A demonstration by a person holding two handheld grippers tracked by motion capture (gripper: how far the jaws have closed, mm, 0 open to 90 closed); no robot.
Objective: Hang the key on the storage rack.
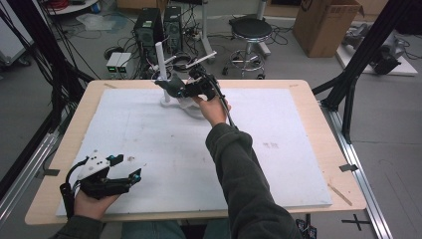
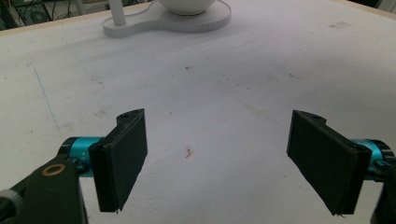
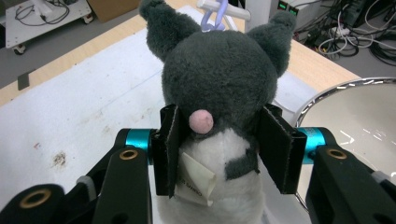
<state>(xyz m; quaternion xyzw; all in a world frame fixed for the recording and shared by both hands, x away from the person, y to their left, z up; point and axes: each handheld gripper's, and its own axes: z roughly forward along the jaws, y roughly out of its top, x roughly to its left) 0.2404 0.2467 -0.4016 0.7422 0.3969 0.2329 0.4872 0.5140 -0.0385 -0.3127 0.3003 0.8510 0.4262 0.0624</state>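
I see a light wooden table (image 1: 318, 134) with a white mat (image 1: 174, 144) covering most of its top, the wood showing as a border all around. The mat is scuffed, with small brownish stains. Near its far edge stands a flat white stand base (image 2: 187, 21), with an upright white post (image 1: 160, 64).

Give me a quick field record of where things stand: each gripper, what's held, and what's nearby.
right gripper: shut on the plush toy, fingers pressing both sides below its head
plush toy: dark grey, white belly, pink nose, paper tag; held at the far side of the table
bowl: shiny, beside the toy
white stand: flat base with upright post, far side of the table
left gripper: open, holding nothing, above the bare white mat near the table's front left corner
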